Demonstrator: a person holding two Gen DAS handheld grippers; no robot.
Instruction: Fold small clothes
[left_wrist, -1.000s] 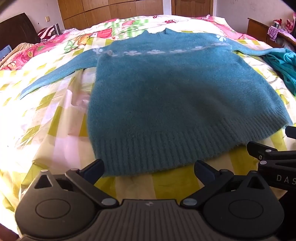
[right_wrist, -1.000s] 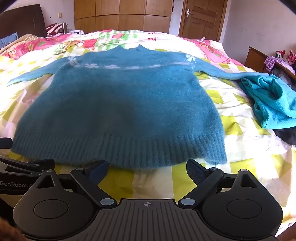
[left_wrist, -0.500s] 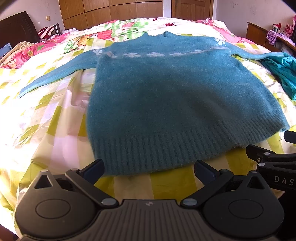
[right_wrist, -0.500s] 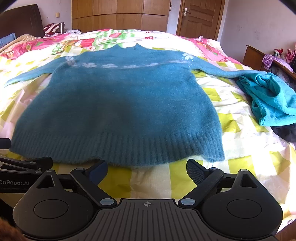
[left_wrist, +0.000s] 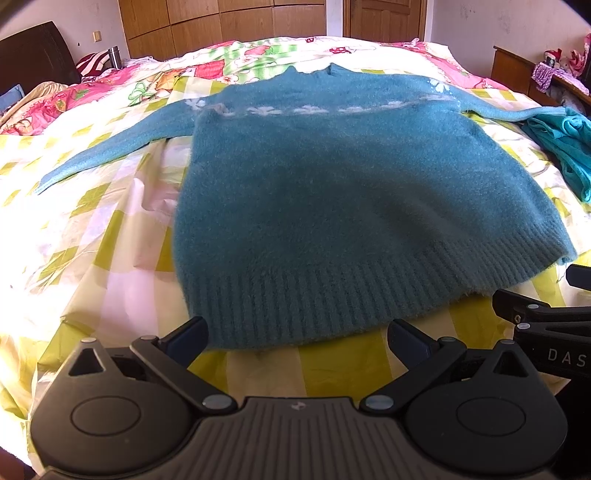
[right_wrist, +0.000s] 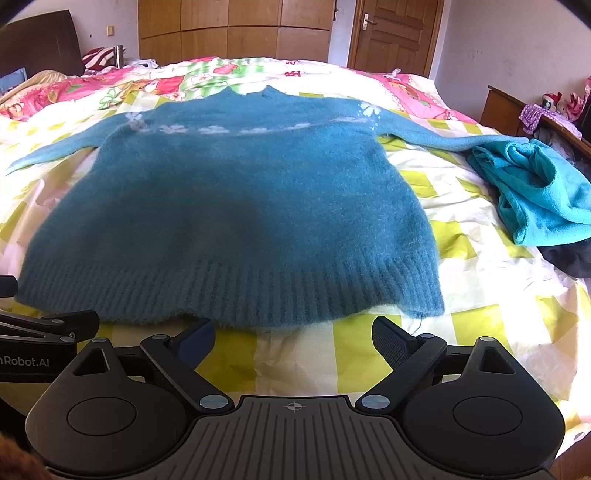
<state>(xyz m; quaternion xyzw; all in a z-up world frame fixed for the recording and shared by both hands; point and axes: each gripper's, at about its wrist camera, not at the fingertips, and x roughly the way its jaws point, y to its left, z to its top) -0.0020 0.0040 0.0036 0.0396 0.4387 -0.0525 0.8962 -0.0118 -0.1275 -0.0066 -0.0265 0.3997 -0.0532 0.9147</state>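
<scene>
The fuzzy teal sweater (left_wrist: 354, 206) looked soft and limp; the left gripper (left_wrist: 295, 338) and right gripper (right_wrist: 293, 332), both spread wide and empty, would best pinch its ribbed hem (right_wrist: 236, 291).

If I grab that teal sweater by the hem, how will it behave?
The teal sweater probably flops and drapes, since it lies limp on the bedspread. Its fuzzy knit likely grips well. The spread sleeves would probably trail.

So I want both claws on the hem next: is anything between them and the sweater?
Nothing visible: only bare bedsheet lies between each open claw and the sweater's hem.
</scene>
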